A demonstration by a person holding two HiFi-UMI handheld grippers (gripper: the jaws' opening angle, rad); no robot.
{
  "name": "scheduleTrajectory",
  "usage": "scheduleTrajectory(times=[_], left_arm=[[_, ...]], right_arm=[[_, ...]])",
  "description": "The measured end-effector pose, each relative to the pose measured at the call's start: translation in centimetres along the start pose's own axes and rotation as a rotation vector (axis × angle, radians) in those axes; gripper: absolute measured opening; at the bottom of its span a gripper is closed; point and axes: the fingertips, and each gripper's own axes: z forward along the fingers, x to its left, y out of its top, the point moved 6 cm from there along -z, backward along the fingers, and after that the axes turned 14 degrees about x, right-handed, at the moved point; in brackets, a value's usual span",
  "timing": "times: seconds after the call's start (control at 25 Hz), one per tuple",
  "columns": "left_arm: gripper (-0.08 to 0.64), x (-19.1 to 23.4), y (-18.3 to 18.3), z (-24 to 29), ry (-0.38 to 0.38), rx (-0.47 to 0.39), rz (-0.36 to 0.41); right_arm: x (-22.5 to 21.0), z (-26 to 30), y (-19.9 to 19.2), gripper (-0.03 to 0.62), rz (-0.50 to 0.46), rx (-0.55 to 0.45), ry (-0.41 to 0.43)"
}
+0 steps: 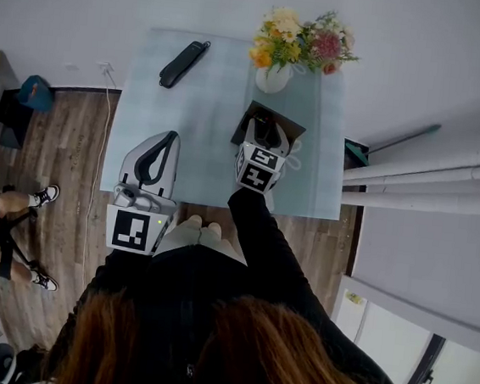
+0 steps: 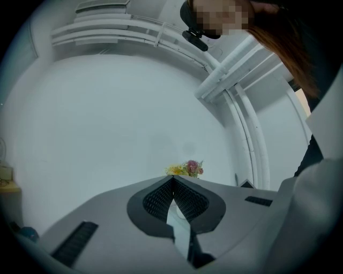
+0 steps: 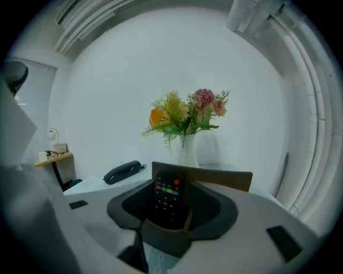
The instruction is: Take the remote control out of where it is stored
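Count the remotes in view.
1. The remote stands upright in the brown holder on the table, just nearer the person than the flower vase. The black object at the table's far-left corner looks like a phone handset, not a remote.

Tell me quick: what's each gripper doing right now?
Left gripper: closed, empty.
Right gripper: open, jaws either side of the remote control standing in its brown holder, not gripping it.

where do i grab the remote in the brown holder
Grip the remote by its long side edges near the top, from the front and above: it stands upright, lower end in the brown holder, whose back wall blocks the rear.
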Motion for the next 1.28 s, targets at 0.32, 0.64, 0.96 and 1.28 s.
scheduleTrajectory(times=[0.32,0.64,0.96,1.28], left_arm=[[0.005,0.2,-0.3,0.0,-0.002,0.017,0.006],[0.005,0.8,-0.7,0.0,0.004,0.044,0.007],[0.005,0.7,-0.9,0.1,-0.003,0.033,0.003],[0.005,0.9,-0.9,0.2,0.002,0.031,0.0]], right_arm=[[0.8,1.3,0.1,0.192,0.029,0.021,-0.038],[1.1,2.0,0.3,0.221,0.023,0.02,-0.106],[1.0,1.9,0.7,0.216,0.065,0.037,-0.165],[0.7,1.8,0.2,0.207,0.067,0.01,-0.122]])
